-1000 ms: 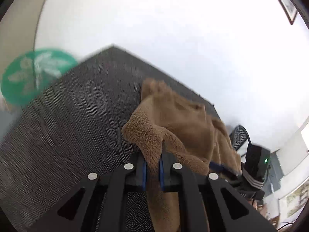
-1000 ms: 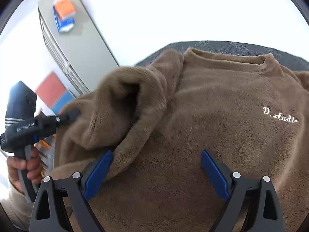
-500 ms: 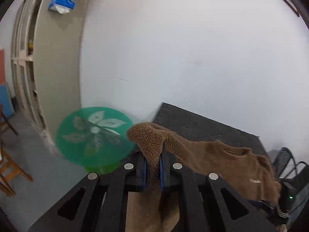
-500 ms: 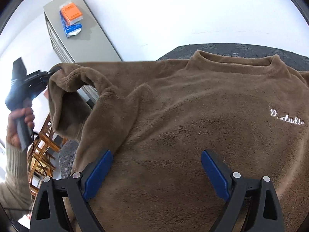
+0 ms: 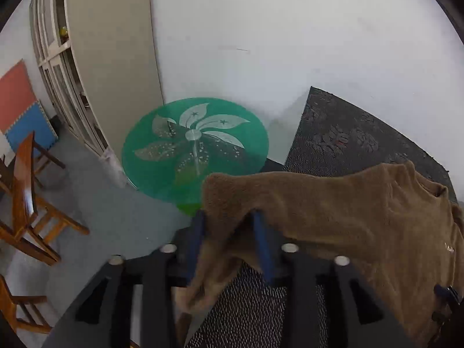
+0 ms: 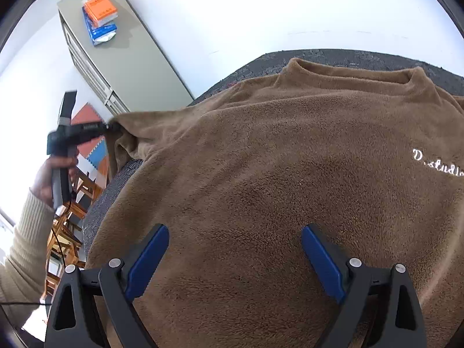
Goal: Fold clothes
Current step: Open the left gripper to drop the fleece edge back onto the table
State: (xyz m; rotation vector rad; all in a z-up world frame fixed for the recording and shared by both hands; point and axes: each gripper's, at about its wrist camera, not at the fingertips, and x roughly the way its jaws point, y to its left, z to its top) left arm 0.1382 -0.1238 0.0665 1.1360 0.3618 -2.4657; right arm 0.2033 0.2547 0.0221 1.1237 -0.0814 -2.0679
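Your left gripper (image 5: 229,240) fingers are opening around the fuzzy brown fleece sleeve (image 5: 232,191); right gripper (image 6: 235,258) fingers spread wide over the sweatshirt (image 6: 290,174).

Both grippers: black plastic frames w/ triangular cut-outs, silver round screws, blue finger pads; right gripper (image 6: 235,261) pads serrated on inner edge. Left gripper (image 5: 229,243) same build; white lettering on body, thin black cable below. Cream ribbed knit sleeve (image 6: 26,249).

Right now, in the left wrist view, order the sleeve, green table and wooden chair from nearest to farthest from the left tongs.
1. Sleeve, between the opening left tongs.
2. Green table, just beyond, ahead.
3. Wooden chair, far left on the floor.
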